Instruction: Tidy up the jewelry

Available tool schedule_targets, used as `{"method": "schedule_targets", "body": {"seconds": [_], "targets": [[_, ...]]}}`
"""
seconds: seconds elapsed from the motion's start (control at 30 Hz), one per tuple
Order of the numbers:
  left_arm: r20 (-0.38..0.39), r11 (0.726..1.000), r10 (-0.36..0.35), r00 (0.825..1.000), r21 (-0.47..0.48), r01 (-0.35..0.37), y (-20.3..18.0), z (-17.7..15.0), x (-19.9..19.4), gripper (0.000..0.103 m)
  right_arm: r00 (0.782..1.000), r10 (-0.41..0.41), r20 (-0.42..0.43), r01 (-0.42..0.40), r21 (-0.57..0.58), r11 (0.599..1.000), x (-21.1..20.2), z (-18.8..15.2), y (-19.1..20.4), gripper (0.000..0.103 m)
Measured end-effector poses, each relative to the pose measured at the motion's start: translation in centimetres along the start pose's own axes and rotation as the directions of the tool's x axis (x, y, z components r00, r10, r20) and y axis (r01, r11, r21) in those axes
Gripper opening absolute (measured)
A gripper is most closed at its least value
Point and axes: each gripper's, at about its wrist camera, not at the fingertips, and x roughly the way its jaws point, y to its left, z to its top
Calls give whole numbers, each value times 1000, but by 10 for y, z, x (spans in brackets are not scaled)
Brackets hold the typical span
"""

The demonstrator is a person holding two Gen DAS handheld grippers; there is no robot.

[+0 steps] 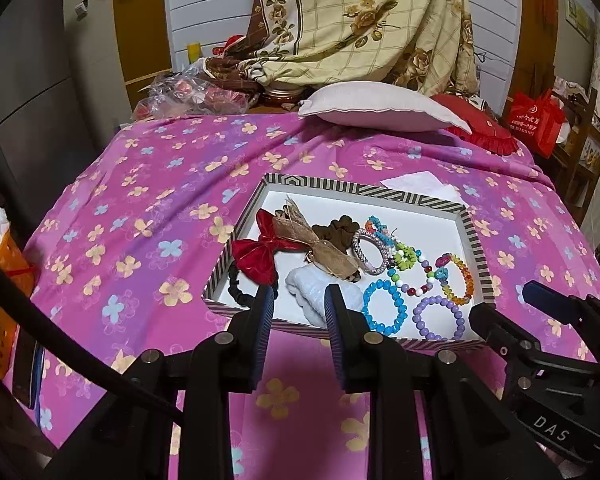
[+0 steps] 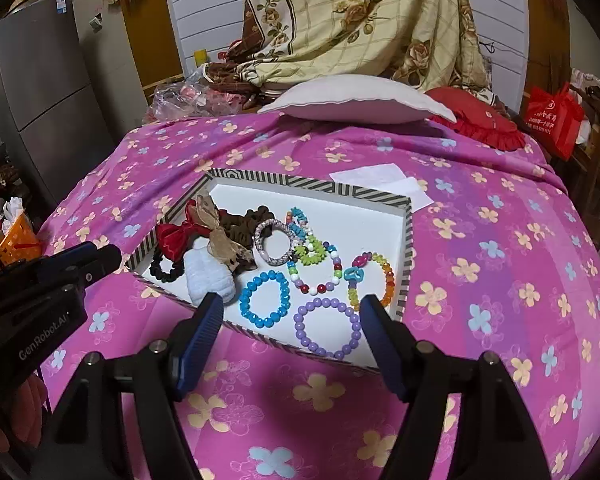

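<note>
Nearest, both claws hang over the bed's near edge w/ nothing between the pads: left claw point(image 1: 298, 312) has its jaws apart, a moderate gap, tips over the near rim of the striped box point(image 2: 407, 248); right claw point(image 2: 292, 316) has its jaws set wider apart, tips over the box's near-right corner area, also empty. Each claw shows in the other's view at the side. The box sits on the pink floral bedsheet point(image 2: 480, 320), roughly mid-bed, nearer the near edge than the pillows, white inside, all jewelry in it. Along its near wall: purple bead bracelet point(image 2: 327, 326) at near-right, blue bead bracelet point(image 2: 265, 300) just left of it, white fluffy scrunchie point(image 2: 210, 276) further left, black scrunchie point(image 2: 165, 268) in the near-left corner. Mid-box: multicolour bead bracelet point(image 2: 318, 274), rainbow-orange bracelet point(image 2: 374, 276) by the right wall, green piece point(image 2: 310, 253), sparkly silver bangle point(image 2: 274, 242). Toward the left wall: red velvet bow point(image 2: 176, 236) w/ a tan ribbon bow point(image 2: 220, 236) lying across it, brown scrunchie point(image 2: 242, 218) behind. Turquoise chip bracelet point(image 2: 300, 220) sits deepest of the beads; the box's far part is bare. Beyond the far-right corner, white paper point(image 2: 380, 178) lies on the sheet. At the bed's far edge: pale pillow point(image 2: 356, 100), red frilled cushion point(image 2: 476, 120) to its right, floral quilt point(image 2: 360, 20) heaped behind.
</note>
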Motion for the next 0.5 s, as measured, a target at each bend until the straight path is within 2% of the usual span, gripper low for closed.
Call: {"method": "schedule_targets", "body": {"seconds": [0.5], "targets": [[3, 1000, 6, 1000, -6, -6, 5, 1, -3, 38, 1000, 1, -2, -1, -1, 1000, 0, 0, 1, 75]]}}
